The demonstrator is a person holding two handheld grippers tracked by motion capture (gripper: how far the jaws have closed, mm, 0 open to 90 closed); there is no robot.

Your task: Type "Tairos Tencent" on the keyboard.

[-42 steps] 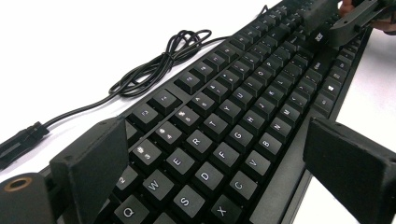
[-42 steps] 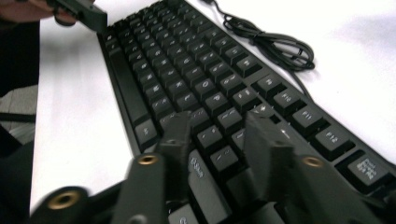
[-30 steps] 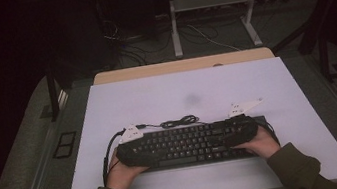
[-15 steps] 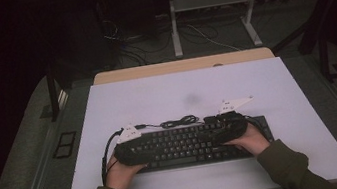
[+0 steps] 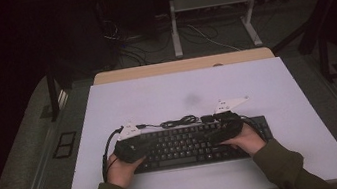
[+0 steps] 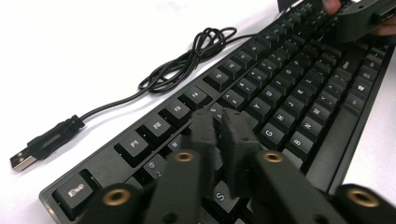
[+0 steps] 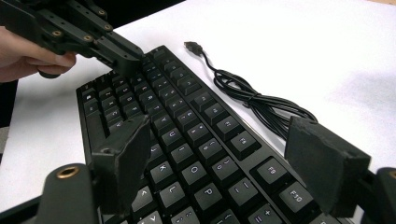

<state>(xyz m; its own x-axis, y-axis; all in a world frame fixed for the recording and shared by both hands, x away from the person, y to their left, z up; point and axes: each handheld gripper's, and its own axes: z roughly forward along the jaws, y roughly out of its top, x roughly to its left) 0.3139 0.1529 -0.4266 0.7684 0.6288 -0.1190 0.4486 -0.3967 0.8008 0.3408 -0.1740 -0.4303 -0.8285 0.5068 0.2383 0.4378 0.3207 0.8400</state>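
A black keyboard (image 5: 189, 147) lies across the near part of the white table (image 5: 186, 92). Its cable is bundled in a coil (image 5: 180, 121) behind it, with the USB plug (image 6: 42, 144) loose on the table. My left gripper (image 5: 145, 146) hovers over the keyboard's left end. Its jaws are shut with nothing between them, their tips (image 6: 219, 126) just above the number and letter keys (image 6: 289, 93). My right gripper (image 5: 214, 135) is over the right half with its jaws wide open (image 7: 224, 158), several keys (image 7: 187, 135) showing in the gap. The two grippers face each other.
The coil (image 7: 261, 100) and plug (image 7: 191, 46) lie on bare table just behind the keyboard. A wooden strip (image 5: 182, 65) runs along the table's far edge. Beyond it are a metal stand (image 5: 212, 12) and floor cables in the dark.
My right gripper has moved left from the keyboard's right end to over its right half. The left gripper has barely moved.
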